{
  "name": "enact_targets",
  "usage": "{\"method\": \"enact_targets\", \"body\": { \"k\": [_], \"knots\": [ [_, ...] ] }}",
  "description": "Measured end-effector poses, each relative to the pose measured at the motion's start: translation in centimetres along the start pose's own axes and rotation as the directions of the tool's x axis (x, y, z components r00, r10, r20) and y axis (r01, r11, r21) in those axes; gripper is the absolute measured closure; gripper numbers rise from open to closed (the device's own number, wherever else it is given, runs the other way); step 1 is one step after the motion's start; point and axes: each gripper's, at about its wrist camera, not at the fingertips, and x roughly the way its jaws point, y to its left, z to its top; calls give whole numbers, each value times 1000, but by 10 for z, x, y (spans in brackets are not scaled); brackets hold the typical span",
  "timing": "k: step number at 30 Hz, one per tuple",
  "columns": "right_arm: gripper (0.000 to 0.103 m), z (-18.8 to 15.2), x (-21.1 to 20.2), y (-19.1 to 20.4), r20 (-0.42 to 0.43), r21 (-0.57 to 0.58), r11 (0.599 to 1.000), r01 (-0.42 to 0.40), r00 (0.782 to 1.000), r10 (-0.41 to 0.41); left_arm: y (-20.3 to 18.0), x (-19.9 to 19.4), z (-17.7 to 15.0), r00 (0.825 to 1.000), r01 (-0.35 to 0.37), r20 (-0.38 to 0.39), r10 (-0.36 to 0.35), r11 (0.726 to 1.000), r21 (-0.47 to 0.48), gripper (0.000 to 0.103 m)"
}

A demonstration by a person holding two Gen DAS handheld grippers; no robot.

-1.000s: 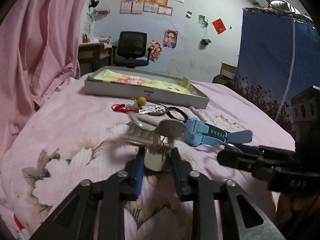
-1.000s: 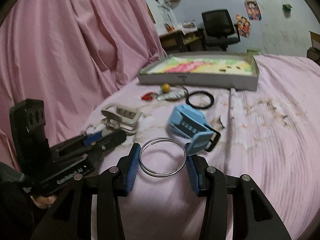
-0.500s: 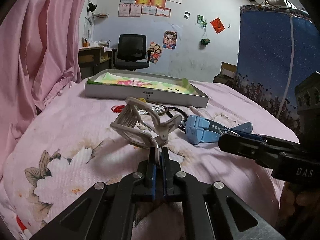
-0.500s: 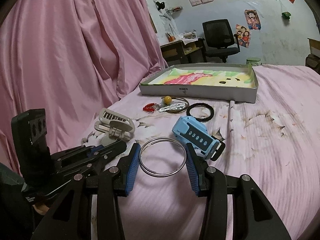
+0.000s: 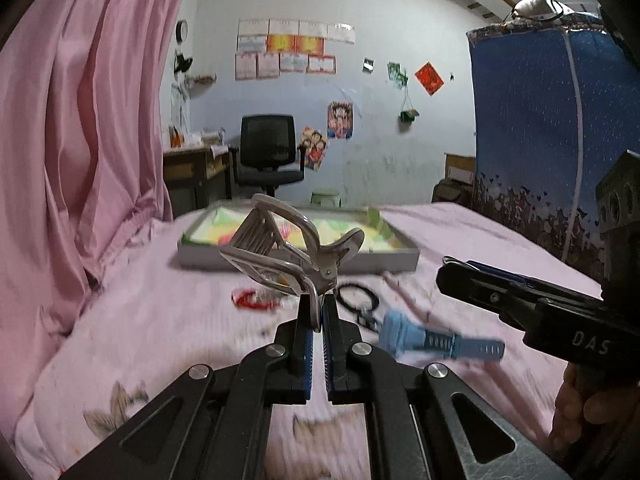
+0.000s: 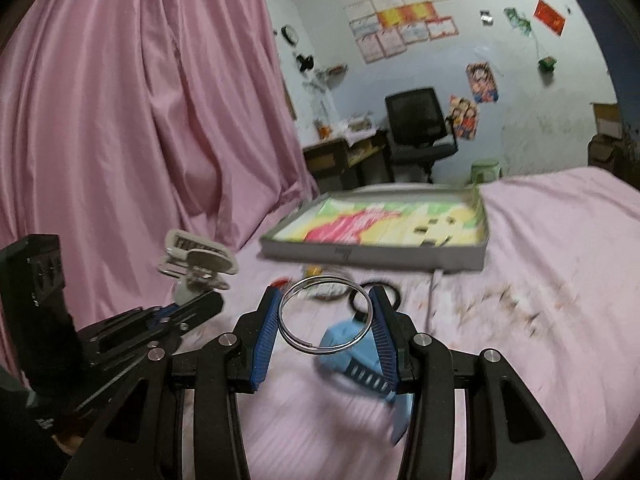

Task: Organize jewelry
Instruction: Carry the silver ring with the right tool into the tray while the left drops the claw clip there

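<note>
Bedsheet (image 6: 540, 248) pink, tray (image 6: 376, 256) — left gripper (image 5: 316, 312) pinching hair claw (image 5: 288, 252), right gripper (image 6: 326, 320) clamping ring (image 6: 325, 347)

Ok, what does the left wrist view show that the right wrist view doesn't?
Only the left wrist view: the blue wardrobe and the left gripper pinching the hair clip by its handle.
Only the right wrist view: the metal ring between the right gripper pads.
Both: the tray, blue watch, black hair tie, office chair.

A pink curtain (image 5: 80, 140) hangs left of a pale blue wall (image 5: 380, 80) covered with posters. A black office chair (image 5: 268, 152) stands beside a wooden desk (image 5: 192, 172), and a blue fabric wardrobe (image 5: 552, 132) stands at right.
</note>
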Motion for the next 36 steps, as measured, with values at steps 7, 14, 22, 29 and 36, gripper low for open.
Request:
{"method": "enact_targets", "body": {
  "k": [7, 14, 22, 29, 36],
  "knots": [
    [63, 26, 8, -7, 80, -8, 999, 44, 996, -44, 6, 13, 33, 999, 13, 51, -12, 1000, -20, 98],
    [63, 54, 28, -15, 123, -32, 996, 84, 989, -79, 11, 45, 58, 997, 20, 75, -17, 999, -34, 98],
    [63, 96, 78, -41, 135, -43, 990, 135, 983, -128, 21, 110, 88, 998, 48, 34, -46, 998, -47, 98],
    [63, 107, 135, -75, 4, -1, 985, 175, 985, -175, 24, 181, 98, 985, 116, -120, -123, 991, -68, 98],
    [63, 85, 177, -94, -193, 14, 981, 194, 963, -188, 23, 243, 88, 928, 121, -344, -144, 989, -87, 98]
  ]
}}
